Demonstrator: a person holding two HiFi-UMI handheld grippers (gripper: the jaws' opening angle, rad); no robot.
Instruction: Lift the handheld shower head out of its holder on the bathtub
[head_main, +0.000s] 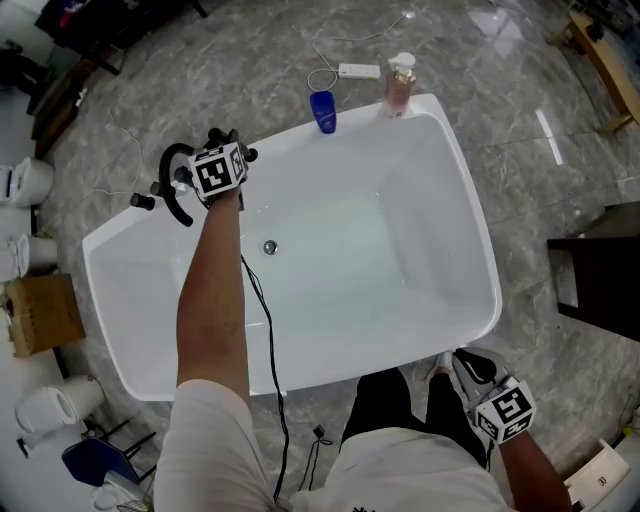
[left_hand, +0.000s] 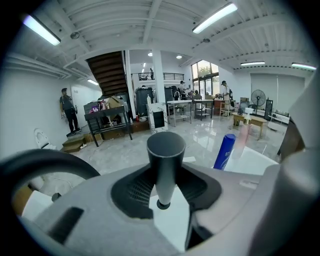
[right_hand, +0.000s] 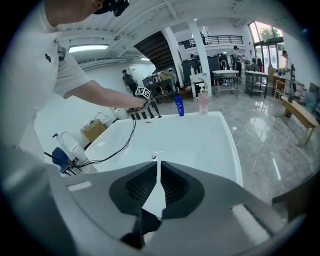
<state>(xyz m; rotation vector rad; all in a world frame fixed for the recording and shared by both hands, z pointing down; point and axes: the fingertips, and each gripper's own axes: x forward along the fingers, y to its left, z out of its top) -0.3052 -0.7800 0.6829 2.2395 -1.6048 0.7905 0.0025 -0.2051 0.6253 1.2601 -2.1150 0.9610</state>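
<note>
- Left gripper (head_main: 221, 148) is out at the far-left corner of the tub (head_main: 400, 220), right on the rim by the black curved spout (head_main: 166, 180).
- Its jaws are clamped on the shower head (left_hand: 165, 160). The dark round handle stands upright between the ribbed pads, squeezed from both sides.
- The top of the handle pokes well up above the jaws. Below them it tapers to a narrow end with a dark ring, over the white rim.
- Whether that lower end is clear of its holder, the views don't settle.
- From the left gripper view the spout arcs past on the left, just beside the grip but not touching it.
- A blue bottle (head_main: 322, 110) and a pink bottle (head_main: 400, 85) stand on the tub's far rim, off to the right of the grip and well apart from it.
- Right gripper (right_hand: 157, 172) hangs outside the tub at the near-right corner, beside the person's leg. Its jaws are drawn together to a thin slit with nothing in them.
- It points across the tub, with the drain (head_main: 269, 246) in line beyond its tips.
- A black cable (head_main: 268, 340) trails from the left arm over the near rim.
</note>
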